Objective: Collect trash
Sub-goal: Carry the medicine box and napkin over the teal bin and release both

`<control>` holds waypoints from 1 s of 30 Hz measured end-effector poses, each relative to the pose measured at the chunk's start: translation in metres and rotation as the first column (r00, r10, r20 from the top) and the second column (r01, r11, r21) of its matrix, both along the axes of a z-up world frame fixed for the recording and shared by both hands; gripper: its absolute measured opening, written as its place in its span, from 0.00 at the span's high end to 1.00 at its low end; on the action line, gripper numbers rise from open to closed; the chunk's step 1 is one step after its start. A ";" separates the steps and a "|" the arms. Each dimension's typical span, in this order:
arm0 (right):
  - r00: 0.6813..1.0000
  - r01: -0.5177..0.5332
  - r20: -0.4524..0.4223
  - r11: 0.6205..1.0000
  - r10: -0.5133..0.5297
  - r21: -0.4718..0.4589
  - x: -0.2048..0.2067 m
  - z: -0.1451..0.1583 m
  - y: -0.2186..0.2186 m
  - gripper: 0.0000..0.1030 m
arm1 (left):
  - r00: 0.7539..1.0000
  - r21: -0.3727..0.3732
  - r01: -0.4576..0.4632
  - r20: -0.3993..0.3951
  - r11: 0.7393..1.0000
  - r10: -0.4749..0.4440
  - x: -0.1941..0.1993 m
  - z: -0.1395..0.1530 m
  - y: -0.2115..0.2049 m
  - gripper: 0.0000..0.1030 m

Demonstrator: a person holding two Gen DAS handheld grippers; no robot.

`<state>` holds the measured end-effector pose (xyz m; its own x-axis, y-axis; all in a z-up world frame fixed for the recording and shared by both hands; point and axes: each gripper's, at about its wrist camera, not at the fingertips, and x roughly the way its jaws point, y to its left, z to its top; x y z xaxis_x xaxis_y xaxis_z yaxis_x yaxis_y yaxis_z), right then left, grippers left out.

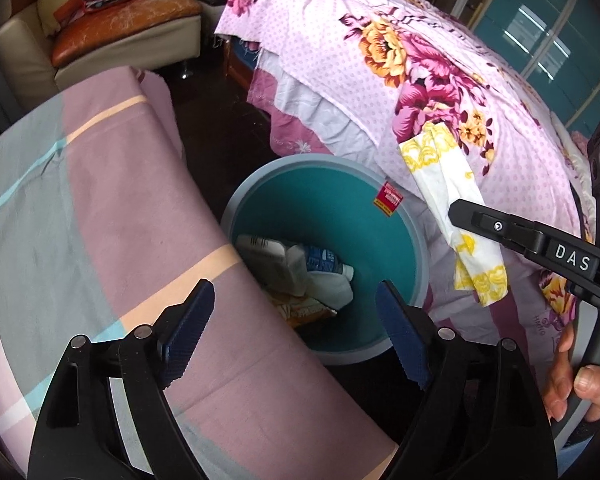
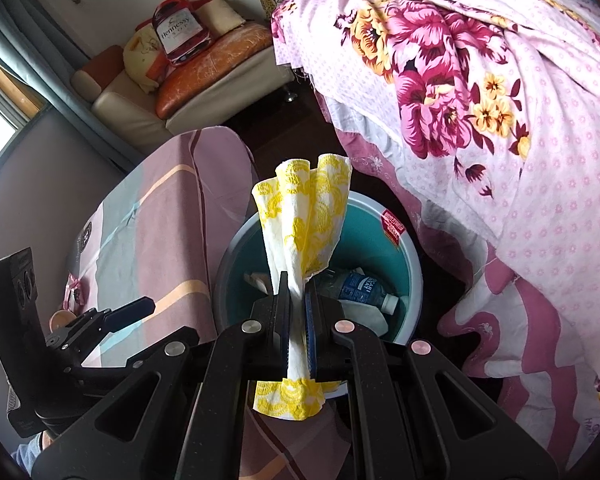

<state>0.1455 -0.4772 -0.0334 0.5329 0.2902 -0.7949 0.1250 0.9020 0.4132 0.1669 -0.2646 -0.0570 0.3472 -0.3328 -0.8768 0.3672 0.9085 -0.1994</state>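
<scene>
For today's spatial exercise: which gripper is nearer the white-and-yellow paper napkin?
Right. The right gripper is clamped on the napkin; the left gripper stands open, apart, above the teal bin.

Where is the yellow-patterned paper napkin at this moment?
The paper napkin is clamped in the shut right gripper, above the teal trash bin, between the two beds.

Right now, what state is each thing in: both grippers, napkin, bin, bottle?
left gripper: open, empty, above the bin
right gripper: shut on the napkin
napkin: pinched, not yet dropped
bin: upright, uncovered, partly filled
plastic bottle: lying inside the bin, capped
</scene>
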 end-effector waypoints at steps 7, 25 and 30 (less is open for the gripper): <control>1.000 -0.019 -0.012 1.000 0.019 -0.015 0.003 0.000 0.009 0.93 | 0.998 -0.033 -0.065 -0.020 0.997 0.064 -0.003 -0.002 0.025 0.11; 0.997 -0.061 -0.056 0.996 0.057 -0.059 0.011 -0.004 0.047 0.57 | 0.987 -0.066 -0.154 -0.043 0.986 0.152 -0.016 -0.001 0.082 0.09; 0.997 -0.056 -0.064 0.996 0.051 -0.074 0.009 0.001 0.054 0.38 | 0.984 -0.079 -0.172 -0.055 0.982 0.168 -0.021 -0.001 0.096 0.09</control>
